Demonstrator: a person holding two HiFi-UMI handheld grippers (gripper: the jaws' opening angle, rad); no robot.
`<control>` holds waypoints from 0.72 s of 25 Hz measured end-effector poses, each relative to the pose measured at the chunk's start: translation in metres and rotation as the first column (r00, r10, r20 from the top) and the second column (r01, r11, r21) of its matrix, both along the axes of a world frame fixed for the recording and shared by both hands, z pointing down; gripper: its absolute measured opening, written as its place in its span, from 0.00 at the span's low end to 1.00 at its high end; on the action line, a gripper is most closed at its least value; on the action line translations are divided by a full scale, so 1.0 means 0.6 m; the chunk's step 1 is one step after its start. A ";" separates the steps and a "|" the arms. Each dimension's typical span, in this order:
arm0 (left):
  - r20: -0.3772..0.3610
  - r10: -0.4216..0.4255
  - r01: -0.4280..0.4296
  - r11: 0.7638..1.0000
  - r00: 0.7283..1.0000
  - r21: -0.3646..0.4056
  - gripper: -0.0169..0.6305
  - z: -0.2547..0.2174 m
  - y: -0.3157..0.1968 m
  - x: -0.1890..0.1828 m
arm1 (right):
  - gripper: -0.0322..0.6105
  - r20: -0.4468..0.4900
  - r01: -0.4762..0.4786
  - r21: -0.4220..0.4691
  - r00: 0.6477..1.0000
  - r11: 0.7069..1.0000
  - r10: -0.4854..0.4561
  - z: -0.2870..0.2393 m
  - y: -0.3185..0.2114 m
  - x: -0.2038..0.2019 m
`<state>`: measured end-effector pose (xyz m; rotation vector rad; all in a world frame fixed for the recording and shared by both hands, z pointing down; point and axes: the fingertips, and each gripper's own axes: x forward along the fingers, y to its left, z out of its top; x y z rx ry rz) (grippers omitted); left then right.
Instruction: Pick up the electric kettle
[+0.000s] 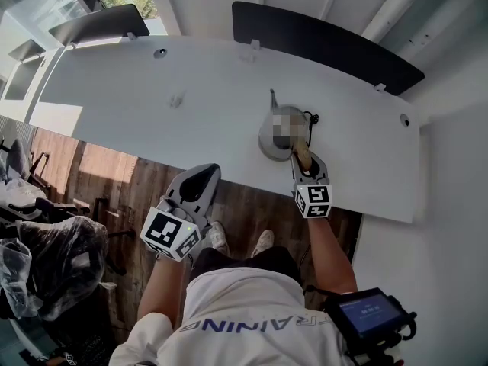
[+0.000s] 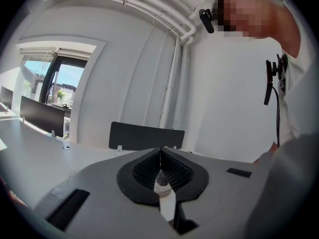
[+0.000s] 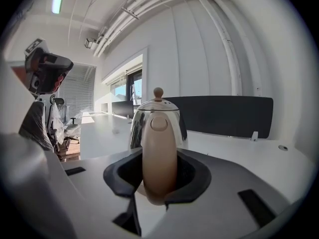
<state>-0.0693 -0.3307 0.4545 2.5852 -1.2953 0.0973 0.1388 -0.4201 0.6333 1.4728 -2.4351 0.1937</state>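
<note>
My right gripper [image 1: 302, 161] is closed around the handle [image 3: 159, 153] of the electric kettle [image 1: 268, 134]. In the right gripper view the dark, rubber-like pads press on this handle from both sides. The handle is beige, smooth and matte, rounded like a long oval, with a round button near its top. The body of the kettle is polished steel, shaped like a dome, and it reflects the room. On the lid there is a small beige knob [image 3: 158, 92]. A thin spout [image 1: 273, 99] points away from me.

The kettle stands on the white table [image 1: 191, 90], a smooth and flat surface, near the edge which is close to me. Behind the table there is a dark divider panel [image 1: 328, 44].

My right arm reaches forward and the gripper is tilted a little downward. My left gripper [image 1: 204, 171] is held lower, in front of my body, above the wooden floor [image 1: 99, 174] and not over the table. Its ribbed black jaws are pressed together with nothing between them.
</note>
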 end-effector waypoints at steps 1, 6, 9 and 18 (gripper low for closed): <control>0.002 -0.004 0.004 1.000 1.000 -0.003 0.05 -0.001 0.000 -0.002 | 0.23 0.004 -0.002 0.007 1.000 1.000 0.002 -0.002 0.001 0.000; 0.005 -0.010 0.010 1.000 1.000 -0.009 0.05 -0.001 0.001 -0.006 | 0.18 0.018 -0.005 0.029 1.000 1.000 0.004 -0.014 0.002 -0.003; 0.004 -0.011 0.011 1.000 1.000 -0.009 0.05 -0.003 0.003 -0.009 | 0.18 0.021 -0.014 0.039 1.000 0.999 0.013 -0.021 0.005 -0.003; -0.003 -0.016 0.016 1.000 1.000 -0.015 0.05 -0.001 -0.008 -0.016 | 0.17 0.045 -0.027 0.111 0.999 0.993 0.022 -0.088 -0.011 0.003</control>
